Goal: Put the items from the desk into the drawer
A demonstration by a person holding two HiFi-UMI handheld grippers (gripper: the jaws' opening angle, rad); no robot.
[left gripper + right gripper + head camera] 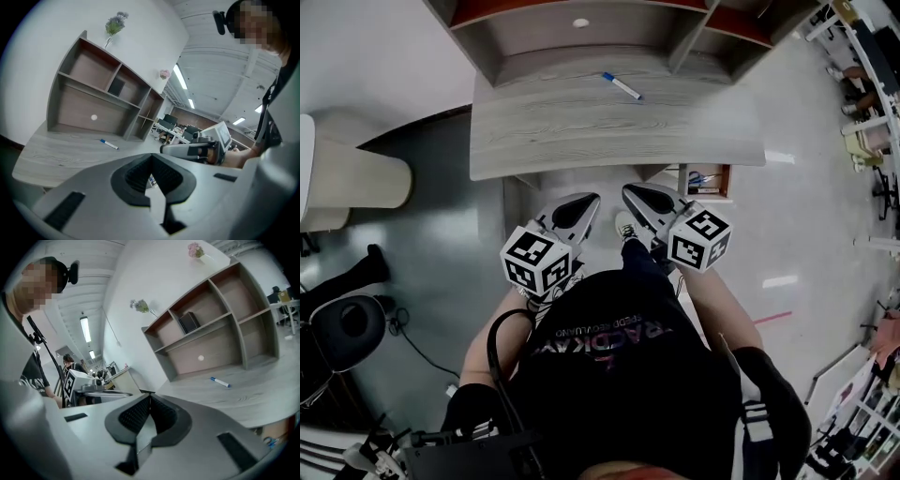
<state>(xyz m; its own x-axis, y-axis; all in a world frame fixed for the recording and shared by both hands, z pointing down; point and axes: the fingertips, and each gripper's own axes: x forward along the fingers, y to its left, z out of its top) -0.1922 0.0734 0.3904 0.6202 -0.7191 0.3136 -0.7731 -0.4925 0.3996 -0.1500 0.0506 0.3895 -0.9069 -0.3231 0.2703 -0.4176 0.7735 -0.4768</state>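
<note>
A white marker with a blue cap lies on the grey wooden desk, near the back by the shelf unit; it also shows as the marker and the marker in the gripper views. An open drawer under the desk's right end holds small blue items. My left gripper and right gripper hang side by side in front of the desk's near edge, over the floor. Both are shut, tips together, and hold nothing. The left gripper view shows the right one beside it.
A grey shelf unit stands on the desk's back, with a small white round thing in it. A beige cabinet and a dark chair are to the left. Office furniture lines the far right.
</note>
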